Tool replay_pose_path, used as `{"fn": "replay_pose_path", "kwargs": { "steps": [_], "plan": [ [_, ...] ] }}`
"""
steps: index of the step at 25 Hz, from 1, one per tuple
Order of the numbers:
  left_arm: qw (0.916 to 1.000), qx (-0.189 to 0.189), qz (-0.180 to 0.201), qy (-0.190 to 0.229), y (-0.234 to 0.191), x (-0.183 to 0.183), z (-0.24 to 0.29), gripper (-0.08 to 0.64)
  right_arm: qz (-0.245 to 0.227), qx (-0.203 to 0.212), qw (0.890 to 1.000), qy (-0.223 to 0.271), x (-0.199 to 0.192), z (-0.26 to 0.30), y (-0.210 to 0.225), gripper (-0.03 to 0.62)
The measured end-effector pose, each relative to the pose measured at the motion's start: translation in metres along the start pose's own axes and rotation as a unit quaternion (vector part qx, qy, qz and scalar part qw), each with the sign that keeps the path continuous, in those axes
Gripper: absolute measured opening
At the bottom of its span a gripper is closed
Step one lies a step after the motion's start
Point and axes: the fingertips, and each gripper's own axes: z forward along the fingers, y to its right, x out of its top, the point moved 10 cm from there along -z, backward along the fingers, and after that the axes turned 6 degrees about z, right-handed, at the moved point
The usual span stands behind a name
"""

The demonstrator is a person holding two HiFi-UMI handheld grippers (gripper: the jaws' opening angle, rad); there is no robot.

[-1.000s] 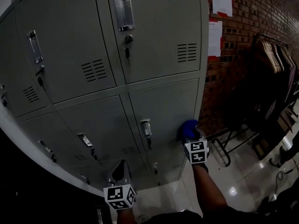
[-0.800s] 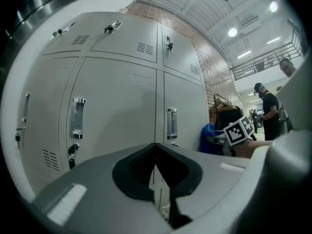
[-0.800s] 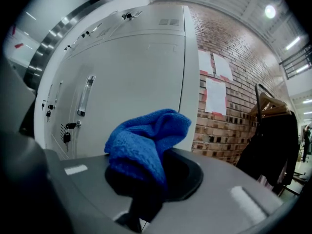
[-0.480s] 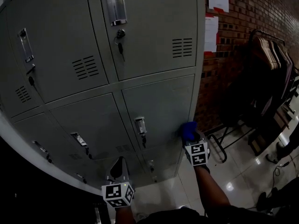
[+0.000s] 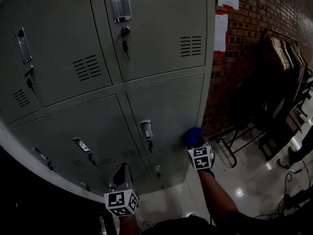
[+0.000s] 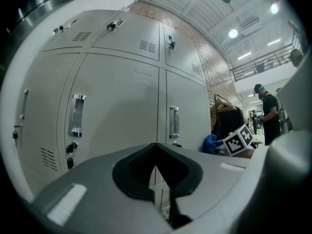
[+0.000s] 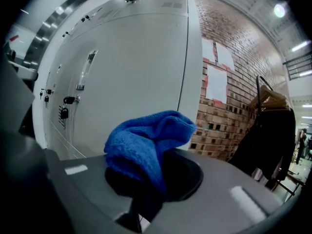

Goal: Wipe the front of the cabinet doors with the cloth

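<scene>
- Blue terry cloth [image 7: 146, 140], bunched into a fat wad, sticks out past the tips of the right hand-held gripper [image 7: 144, 199]. The jaws are clamped tight on its lower end.
- From the head view, the wad sits low on the grey metal cabinet [image 5: 161, 43], at the bottom right corner of the lower right door [image 5: 168, 106], just beside the cabinet's outer edge.
- It looks like it's right up against the steel. From where I'm standing I can't swear it's actually pressing, though.
- So I'd call this mid-wipe on that one door, down in its corner. The doors above and to the left don't look any different, and I can't tell what's been covered.
- My guess for the next move is to keep the cloth flat against the panel and sweep it across or back up. The handle and dangling key [image 5: 146, 131] in the middle of that door need dodging so the cloth doesn't snag.
- The left hand-held gripper [image 5: 122, 173] is just hanging out lower down in front of the bottom row. Its jaws are closed together with nothing between them, and it isn't touching the cabinet.
- The brick wall [image 5: 254, 43] is tight to the right of the corner, so there's not much room to swing that way.
</scene>
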Motion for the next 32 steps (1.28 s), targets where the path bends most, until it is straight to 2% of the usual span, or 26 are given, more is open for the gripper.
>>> {"fn": "replay_pose_path", "kwargs": {
  "steps": [6,15,21,25,32],
  "plan": [
    [1.0000,-0.009,0.001,0.000,0.001,0.000,0.000,0.012,-0.009,0.031,0.999,0.001,0.004,0.001,-0.030,0.060],
    [1.0000,-0.002,-0.002,-0.001,-0.014,-0.002,-0.010,0.012,-0.021,0.082,0.996,0.005,0.010,0.003,-0.082,0.061],
    [1.0000,0.005,0.003,-0.002,-0.026,-0.003,-0.020,0.012,-0.039,0.133,0.990,0.009,0.012,0.009,-0.132,0.061],
    [0.9999,-0.010,0.007,0.003,-0.025,-0.003,-0.019,0.012,-0.044,0.141,0.989,0.009,0.015,0.009,-0.149,0.061],
    [0.9999,-0.013,0.005,0.002,-0.034,-0.003,-0.025,0.012,-0.044,0.151,0.988,0.006,0.015,0.009,-0.170,0.061]
  ]
}}
